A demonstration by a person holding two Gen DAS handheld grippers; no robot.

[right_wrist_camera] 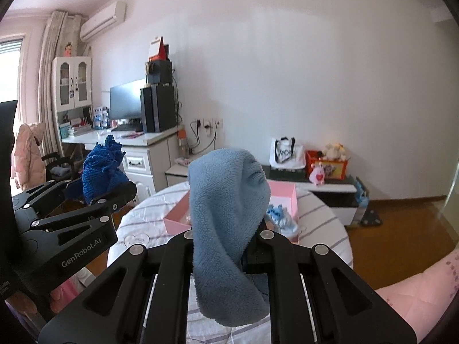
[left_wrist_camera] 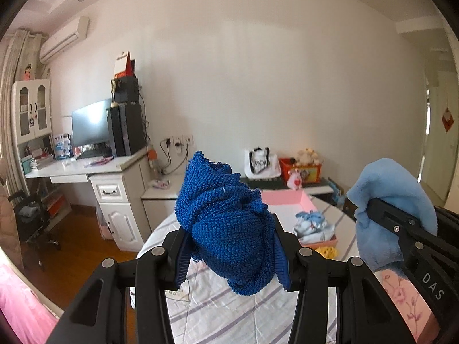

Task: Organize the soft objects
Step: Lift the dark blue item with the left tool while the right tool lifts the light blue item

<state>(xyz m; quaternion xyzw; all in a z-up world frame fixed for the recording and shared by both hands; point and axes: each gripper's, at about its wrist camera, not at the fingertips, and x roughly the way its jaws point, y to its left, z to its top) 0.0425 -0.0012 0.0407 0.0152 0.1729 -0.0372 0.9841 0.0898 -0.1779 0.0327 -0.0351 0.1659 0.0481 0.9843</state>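
Dark blue knit cloth [left_wrist_camera: 229, 229] fills left jaws; right view shows jaws pinching light blue fleece [right_wrist_camera: 226, 229].

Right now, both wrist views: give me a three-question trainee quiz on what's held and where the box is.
1. True or false: the left hand-held gripper holds the dark blue knitted cloth.
2. What does the right hand-held gripper hold? A) yellow item B) light blue fleece cloth C) nothing
3. Fill in: the pink box sits on the round table with the ____ cover.

Key: 1 true; 2 B; 3 striped.
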